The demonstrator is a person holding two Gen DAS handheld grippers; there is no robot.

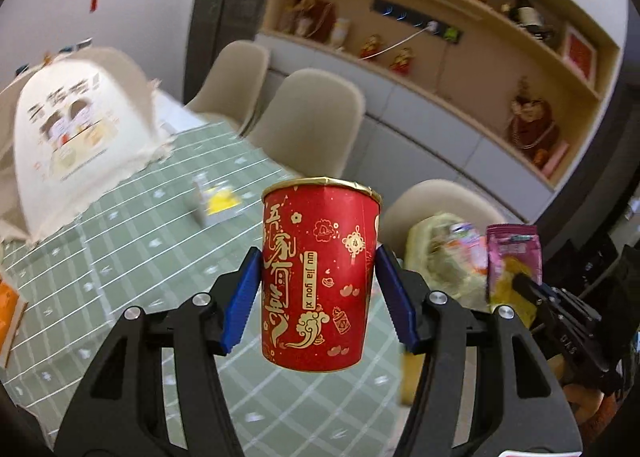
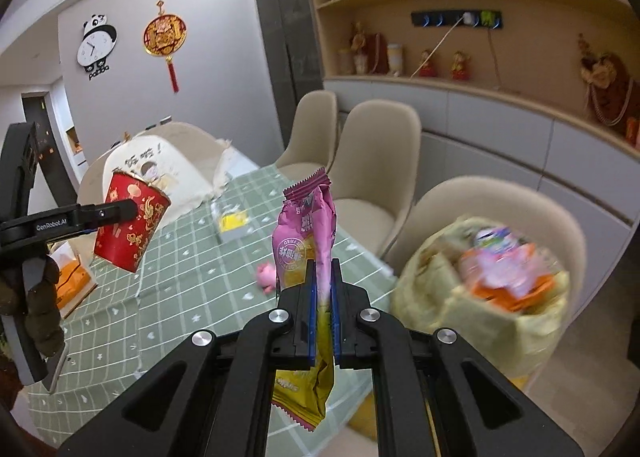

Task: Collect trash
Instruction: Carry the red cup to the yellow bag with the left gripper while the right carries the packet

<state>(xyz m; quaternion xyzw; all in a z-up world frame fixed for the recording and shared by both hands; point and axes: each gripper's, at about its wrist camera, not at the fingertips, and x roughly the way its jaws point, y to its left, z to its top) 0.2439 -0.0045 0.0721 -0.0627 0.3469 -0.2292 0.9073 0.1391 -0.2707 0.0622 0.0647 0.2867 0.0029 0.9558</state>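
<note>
The left gripper (image 1: 318, 293) grasps a red paper cup with gold print and a foil-covered rim (image 1: 320, 277) by its sides, its blue-padded fingers (image 1: 240, 301) pressed against the wall, the cup held upright in the air above the green checked table (image 1: 132, 257). The right gripper (image 2: 324, 317) is clenched on a pink and yellow snack wrapper (image 2: 306, 233), which stands up between the fingers and hangs limp below them. Both are near the yellow trash bag (image 2: 476, 317), already holding wrappers, just past the table's right edge.

The cup tapers downward, so a loose squeeze could let it slide out, while a harder one could crush the thin wall. The wrapper may cling to the pads on release, or drift past the bag's slumped rim. A small grey and yellow box (image 2: 234, 227) and a pink object (image 2: 267, 276) lie uncollected on the table.
</note>
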